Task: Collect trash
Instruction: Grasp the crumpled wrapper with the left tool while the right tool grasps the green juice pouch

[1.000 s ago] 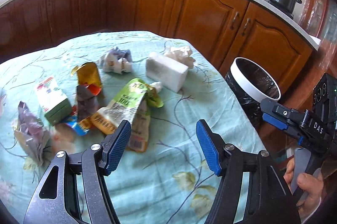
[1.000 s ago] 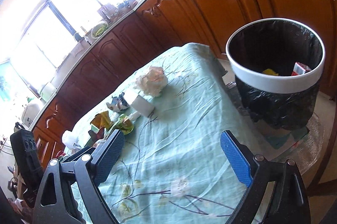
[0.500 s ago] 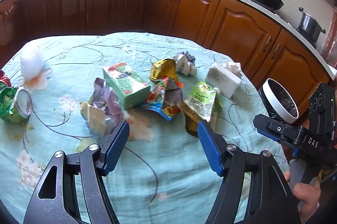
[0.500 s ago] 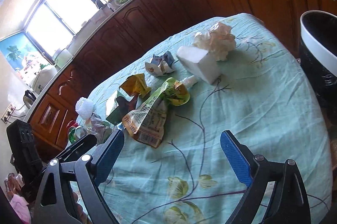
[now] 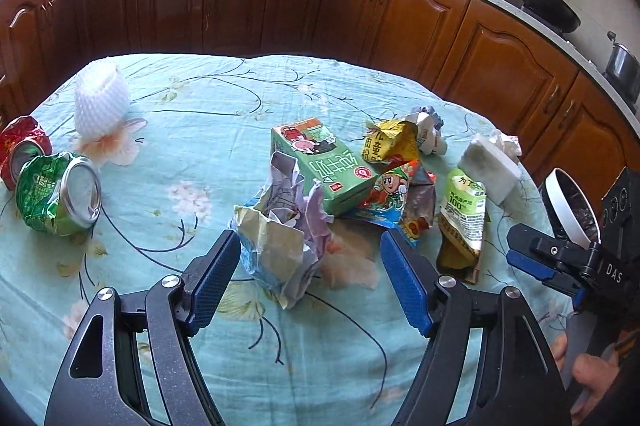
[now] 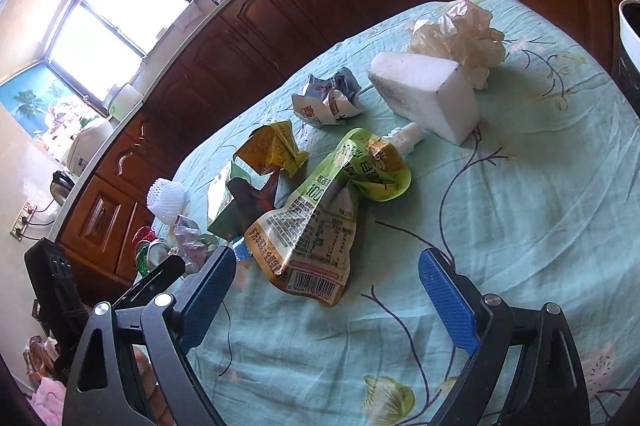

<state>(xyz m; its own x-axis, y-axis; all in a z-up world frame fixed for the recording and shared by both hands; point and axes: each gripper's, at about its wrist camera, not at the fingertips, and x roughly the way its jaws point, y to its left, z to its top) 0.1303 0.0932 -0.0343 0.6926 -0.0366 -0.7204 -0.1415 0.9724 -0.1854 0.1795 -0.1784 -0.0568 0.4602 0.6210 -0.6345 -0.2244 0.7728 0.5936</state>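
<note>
Left wrist view: your left gripper [image 5: 310, 276], jaws wide and just opening further, straddles the crumpled wrapper [image 5: 280, 230] mid-table; closing may snag the tablecloth [image 5: 200, 98].

Right wrist view: your right gripper [image 6: 326, 296] stands wide, empty, before the green pouch [image 6: 320, 214]; its limp foil could slip.

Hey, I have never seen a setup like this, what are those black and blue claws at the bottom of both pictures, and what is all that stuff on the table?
Those claws are hand-held grasping tools, one in each of a person's hands. Each carries a wide-angle camera looking along its two fingers, so one picture comes from the left tool and one from the right tool. Both stand open and hold nothing; the left one's jaws have just been opening. On the green flowered tablecloth lies trash: a crumpled wrapper just ahead of the left tool, a green carton, a green drink pouch ahead of the right tool, a white foam block, crushed cans and more wrappers. The bin stands beside the table.
</note>
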